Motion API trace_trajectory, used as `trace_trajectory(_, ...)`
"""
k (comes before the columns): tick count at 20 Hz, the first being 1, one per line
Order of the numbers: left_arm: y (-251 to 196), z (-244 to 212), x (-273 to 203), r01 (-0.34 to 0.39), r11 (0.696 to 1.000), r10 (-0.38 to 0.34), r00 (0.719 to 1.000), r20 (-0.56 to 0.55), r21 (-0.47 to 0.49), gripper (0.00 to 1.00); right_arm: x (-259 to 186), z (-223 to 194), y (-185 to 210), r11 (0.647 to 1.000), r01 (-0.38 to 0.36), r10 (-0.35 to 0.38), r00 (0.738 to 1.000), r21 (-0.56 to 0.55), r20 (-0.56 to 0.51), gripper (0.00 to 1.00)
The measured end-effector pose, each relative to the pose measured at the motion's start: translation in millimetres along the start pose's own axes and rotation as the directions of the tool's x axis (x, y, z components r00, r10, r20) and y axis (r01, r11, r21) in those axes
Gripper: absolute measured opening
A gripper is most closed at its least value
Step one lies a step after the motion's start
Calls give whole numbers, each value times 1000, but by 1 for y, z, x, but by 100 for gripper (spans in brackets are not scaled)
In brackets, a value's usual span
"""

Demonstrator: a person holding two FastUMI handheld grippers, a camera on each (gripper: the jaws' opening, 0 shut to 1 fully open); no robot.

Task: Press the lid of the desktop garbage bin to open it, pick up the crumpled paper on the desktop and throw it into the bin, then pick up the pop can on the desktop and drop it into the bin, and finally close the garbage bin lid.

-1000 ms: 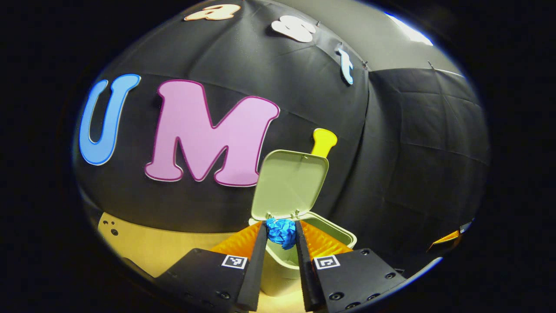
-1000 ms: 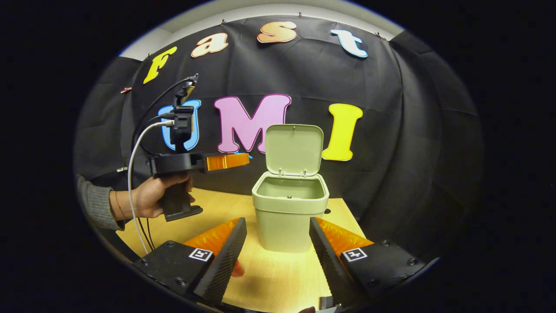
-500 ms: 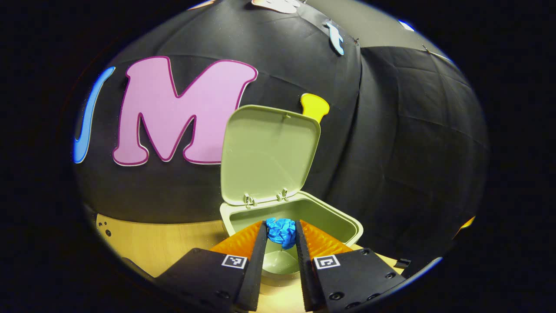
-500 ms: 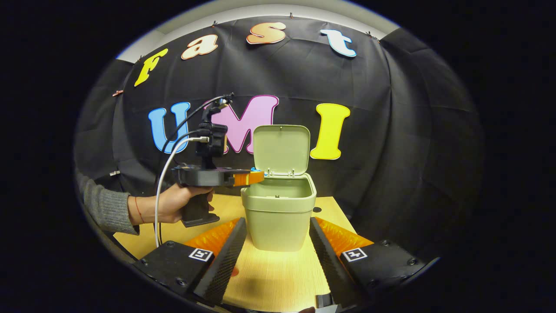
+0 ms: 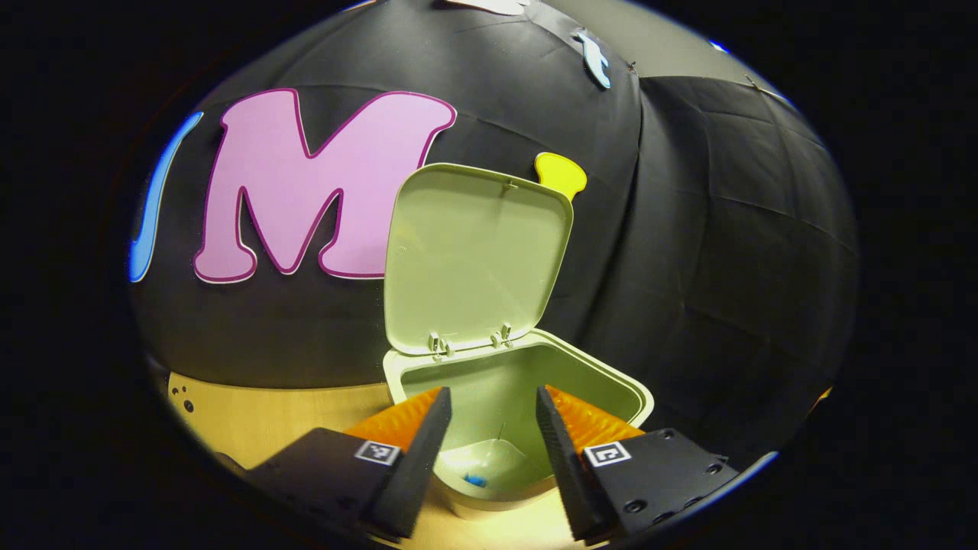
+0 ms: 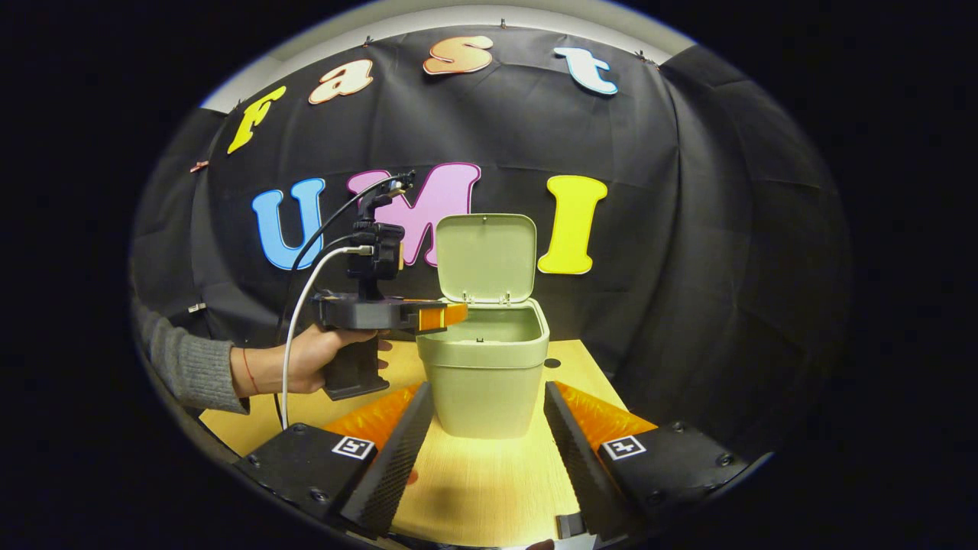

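While the left gripper (image 5: 489,428) hovers above the open bin (image 5: 527,382), jaws spread and empty, the crumpled paper (image 5: 475,480) is seen on the bin's floor; being light and soft, it needs no regrasp.

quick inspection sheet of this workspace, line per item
surface: wooden desktop, bare in front of the bin.
bin: green garbage bin upright on the desktop, lid raised.
paper: a bit of blue crumpled paper lies at the bin's bottom.
pop can: nothing seen.
clutter: nothing seen.
left tool: open, nothing between its fingers, over the bin's mouth, held by a hand.
right tool: open, low in front of the bin.
cables: a white cable and a black cable run from the left tool.
surroundings: black cloth wall behind.
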State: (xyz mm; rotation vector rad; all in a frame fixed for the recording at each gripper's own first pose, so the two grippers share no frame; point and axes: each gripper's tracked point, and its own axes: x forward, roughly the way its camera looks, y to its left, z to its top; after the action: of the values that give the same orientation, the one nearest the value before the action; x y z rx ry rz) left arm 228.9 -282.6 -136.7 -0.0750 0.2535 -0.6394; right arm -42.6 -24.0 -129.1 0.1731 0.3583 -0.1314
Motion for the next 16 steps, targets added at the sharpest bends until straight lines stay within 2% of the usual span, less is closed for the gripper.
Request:
trace_trajectory(2, 4, 1, -4, -8, 1000, 8, 1000, 7, 0, 84, 1, 0, 2, 1000, -7, 7, 1000, 0, 0, 92)
trace_trajectory(4, 9, 6, -14, -17, 1000, 17, 1000, 19, -3, 90, 5, -2, 9, 999, -33, 33, 999, 3, -6, 92)
trace_trajectory(9, 37, 22, -61, -73, 997, 76, 994, 75, -36, 92, 14, -10, 34, 993, -117, 117, 993, 8, -32, 92)
trace_trajectory(11, 53, 29, -87, -107, 992, 113, 988, 103, -60, 94, 19, -14, 48, 986, -166, 166, 985, 15, -48, 96)
trace_trajectory(16, 88, 37, -160, -224, 970, 237, 958, 159, -96, 94, 32, -33, 86, 954, -299, 299, 949, 12, -98, 96)
